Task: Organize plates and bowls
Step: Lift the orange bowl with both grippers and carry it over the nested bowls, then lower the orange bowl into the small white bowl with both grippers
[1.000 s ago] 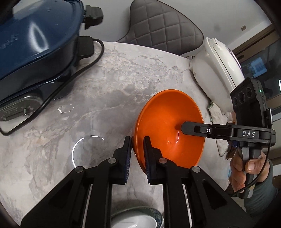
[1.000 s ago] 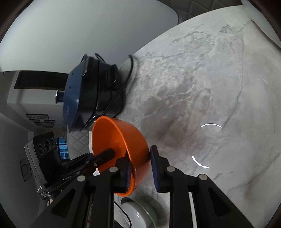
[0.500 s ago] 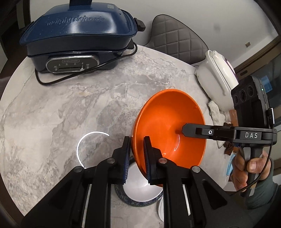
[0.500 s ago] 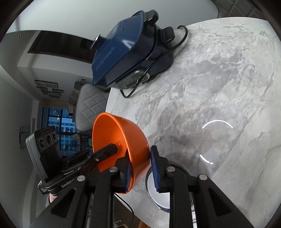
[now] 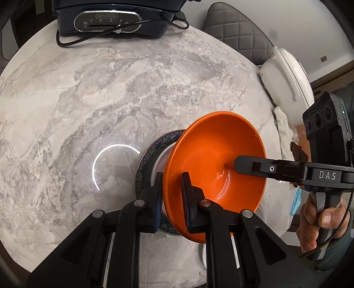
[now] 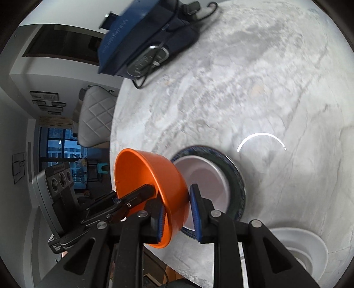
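Tools in both hands grip one orange bowl point(image 5: 212, 172) by opposite sides of its rim. Left tool point(image 5: 172, 199) is clenched on the near rim, one finger outside the wall and one inside. Right tool point(image 6: 177, 212) is likewise clamped on the rim, its blue pads pressing the wall from both sides; in the left view its upper finger reaches into the bowl from the right, with a hand point(image 5: 318, 221) on the grip below. The bowl is tilted, off the surface, partly over a dark blue patterned plate point(image 6: 234, 177) that carries a shallow white dish point(image 6: 205, 177). That plate sits on the marble surface point(image 5: 88, 99) near its front edge. A white bowl point(image 6: 305, 246) stands just right of the plate in the right view. A dark blue electric cooker point(image 5: 115, 17) with its cord sits at the far edge, well apart from the dishes. A white appliance point(image 5: 285, 73) rests at the right edge, and a grey quilted chair point(image 5: 234, 31) stands behind the surface.
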Demonstrator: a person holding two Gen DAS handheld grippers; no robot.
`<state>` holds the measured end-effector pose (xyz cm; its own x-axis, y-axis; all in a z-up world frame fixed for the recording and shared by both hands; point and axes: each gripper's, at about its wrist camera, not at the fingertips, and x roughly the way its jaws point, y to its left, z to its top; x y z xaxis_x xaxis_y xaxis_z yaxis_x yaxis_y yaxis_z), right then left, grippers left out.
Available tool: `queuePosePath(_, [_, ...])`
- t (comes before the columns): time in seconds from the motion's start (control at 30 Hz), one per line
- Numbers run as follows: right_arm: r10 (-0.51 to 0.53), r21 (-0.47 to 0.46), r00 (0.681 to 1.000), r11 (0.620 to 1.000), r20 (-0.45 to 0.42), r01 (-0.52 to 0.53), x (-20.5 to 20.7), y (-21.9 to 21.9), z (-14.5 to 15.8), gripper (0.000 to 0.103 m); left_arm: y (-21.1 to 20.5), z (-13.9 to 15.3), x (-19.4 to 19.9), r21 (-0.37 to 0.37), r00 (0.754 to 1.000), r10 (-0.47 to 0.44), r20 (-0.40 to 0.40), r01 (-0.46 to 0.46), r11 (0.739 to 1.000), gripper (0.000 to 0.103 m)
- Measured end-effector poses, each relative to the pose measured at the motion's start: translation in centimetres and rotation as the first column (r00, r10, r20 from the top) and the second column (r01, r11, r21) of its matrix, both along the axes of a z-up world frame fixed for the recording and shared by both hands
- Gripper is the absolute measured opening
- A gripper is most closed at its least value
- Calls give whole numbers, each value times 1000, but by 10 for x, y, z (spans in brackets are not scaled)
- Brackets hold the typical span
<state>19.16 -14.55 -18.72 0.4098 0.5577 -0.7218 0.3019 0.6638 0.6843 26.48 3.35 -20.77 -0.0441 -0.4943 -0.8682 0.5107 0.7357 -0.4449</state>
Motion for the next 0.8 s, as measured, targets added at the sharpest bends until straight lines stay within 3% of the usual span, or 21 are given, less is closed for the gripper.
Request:
queuePosePath(0.3, [-14, -28, 997, 1000, -76, 11, -7, 0, -36, 22, -16, -27, -10, 66, 999, -6, 33, 4, 998, 13])
queuePosePath(0.53, [-1, -71, 997, 997, -71, -4, -5, 4, -32, 21, -22, -25, -10, 95, 997, -7, 77, 0, 995, 16])
queuePosePath(0.8, [8, -136, 997, 991, -73, -17, -7, 9, -25, 21, -22, -27, -11, 89, 997, 2, 74, -8, 996, 16])
